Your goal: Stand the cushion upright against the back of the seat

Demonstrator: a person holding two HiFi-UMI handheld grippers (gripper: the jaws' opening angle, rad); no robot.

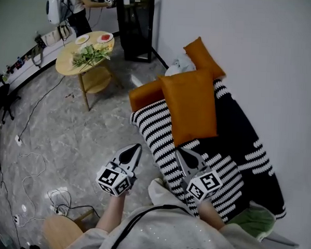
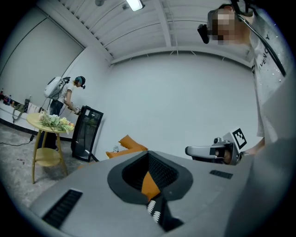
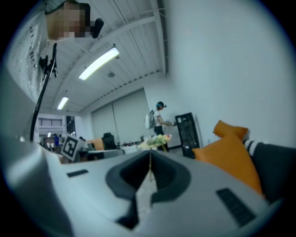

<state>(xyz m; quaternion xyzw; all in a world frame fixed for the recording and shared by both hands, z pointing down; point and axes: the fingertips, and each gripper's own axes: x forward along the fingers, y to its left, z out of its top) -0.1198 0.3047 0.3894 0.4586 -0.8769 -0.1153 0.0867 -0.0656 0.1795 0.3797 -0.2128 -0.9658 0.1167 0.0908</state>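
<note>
Nearest, both tongs were closed on nothing, the left tongs (image 1: 136,147) over the floor (image 1: 77,138) just off the seat's front edge and the right tongs (image 1: 181,154) over the striped seat (image 1: 157,132). Beyond them the cushion (image 1: 190,105), a plain orange rectangle, lay flat on the seat with its long axis pointing away from the person. Open floor lay to its left and the wall (image 1: 268,54) to its right.
</note>
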